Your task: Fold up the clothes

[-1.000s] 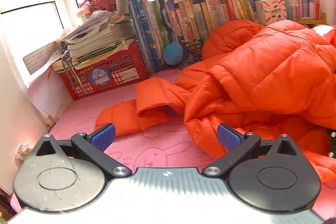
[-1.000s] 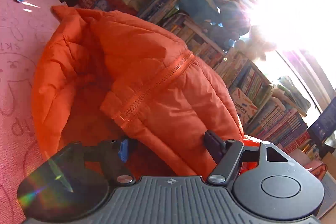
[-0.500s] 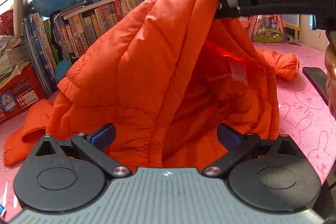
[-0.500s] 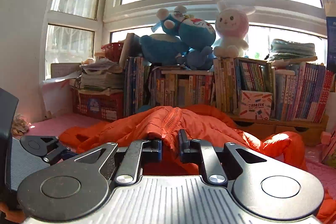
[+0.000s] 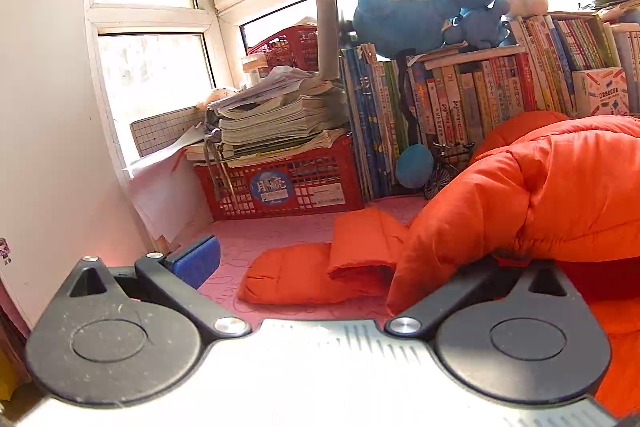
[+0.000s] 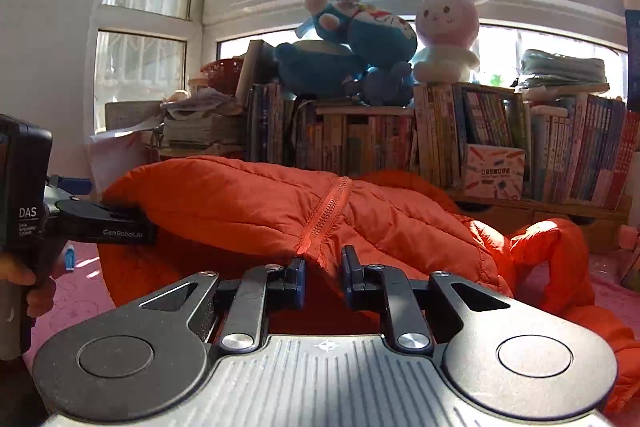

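Note:
An orange puffer jacket [image 6: 248, 203] hangs lifted over the pink mat [image 5: 280, 239]. My right gripper [image 6: 323, 277] grips its front edge just below the zipper [image 6: 328, 211]; the jaws are narrow and opening slightly, with the fabric still pinched between the pads. In the right wrist view my left gripper [image 6: 106, 205] is at the jacket's left end, held by a hand [image 6: 38, 291]. It stands open [image 5: 348, 263]: the blue left pad [image 5: 196, 259] is bare, while the jacket [image 5: 540, 187] drapes over and hides the right finger. One sleeve [image 5: 320, 267] lies folded on the mat.
A red basket [image 5: 280, 187] stacked with papers stands at the back left by the window. Rows of books [image 6: 500, 147] with plush toys [image 6: 360, 43] on top line the back. A white wall [image 5: 48, 107] is close on the left.
My right gripper shut on the jacket's zipper edge and rose, lifting it. The left gripper's view swung from inside the jacket back to the red basket, and the jacket now lies over its right finger.

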Available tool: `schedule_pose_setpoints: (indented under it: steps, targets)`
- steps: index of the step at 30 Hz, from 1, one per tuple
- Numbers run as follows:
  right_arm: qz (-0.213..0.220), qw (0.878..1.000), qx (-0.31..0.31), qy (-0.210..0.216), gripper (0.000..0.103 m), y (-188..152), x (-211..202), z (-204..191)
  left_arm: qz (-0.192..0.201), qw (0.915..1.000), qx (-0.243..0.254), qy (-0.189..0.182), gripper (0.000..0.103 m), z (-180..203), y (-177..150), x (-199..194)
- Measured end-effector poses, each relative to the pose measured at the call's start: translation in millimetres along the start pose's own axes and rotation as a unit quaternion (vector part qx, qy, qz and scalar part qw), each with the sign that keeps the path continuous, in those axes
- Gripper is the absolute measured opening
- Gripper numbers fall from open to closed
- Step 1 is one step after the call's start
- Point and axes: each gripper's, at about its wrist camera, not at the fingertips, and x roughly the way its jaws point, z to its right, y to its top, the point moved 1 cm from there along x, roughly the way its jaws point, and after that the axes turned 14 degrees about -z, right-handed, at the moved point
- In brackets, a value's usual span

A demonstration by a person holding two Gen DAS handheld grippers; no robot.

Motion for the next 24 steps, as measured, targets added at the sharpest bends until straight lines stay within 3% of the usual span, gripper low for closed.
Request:
schedule_pose_setpoints:
  steps: [3, 5, 7, 9, 12, 14, 15, 17, 20, 22, 24]
  targets:
    - [0.006, 0.994, -0.087, -0.069, 0.028, -11, 10, -35, -0.005, 0.9998, -0.001, -0.018, 0.103, -20, -4, -8]
    - [0.007, 0.985, -0.136, -0.108, 0.028, -21, 15, -51, -0.006, 0.9984, -0.012, -0.055, 0.103, -36, -8, -15]
    - [-0.002, 0.978, -0.165, -0.126, 0.034, -31, 21, -57, -0.014, 0.9974, -0.021, -0.068, 0.103, -50, -11, -20]
    - [-0.017, 0.975, -0.175, -0.136, 0.038, -40, 26, -56, -0.032, 0.9976, -0.036, -0.049, 0.103, -64, -14, -17]
    - [-0.046, 0.983, -0.081, -0.159, 0.04, -48, 19, -12, -0.066, 0.9965, -0.051, -0.009, 0.103, -83, -21, 0]
    - [-0.065, 0.983, -0.01, -0.172, 0.034, -53, 14, 20, -0.102, 0.9924, -0.062, -0.031, 0.103, -96, -31, 15]
    - [-0.074, 0.981, 0.025, -0.179, 0.041, -55, 11, 36, -0.121, 0.9878, -0.063, -0.074, 0.103, -98, -35, 21]
    - [-0.085, 0.979, 0.065, -0.173, 0.039, -60, 1, 54, -0.141, 0.9863, -0.042, -0.075, 0.103, -88, -43, 21]
    - [-0.08, 0.976, 0.007, -0.2, 0.039, -67, -5, 41, -0.159, 0.985, 0.002, -0.067, 0.103, -72, -50, 18]
    - [-0.073, 0.982, -0.019, -0.174, 0.039, -71, -7, 30, -0.163, 0.9793, 0.048, -0.11, 0.103, -67, -49, 9]
    - [-0.073, 0.988, -0.038, -0.131, 0.039, -72, -10, 20, -0.167, 0.9666, 0.079, -0.178, 0.103, -69, -49, -3]
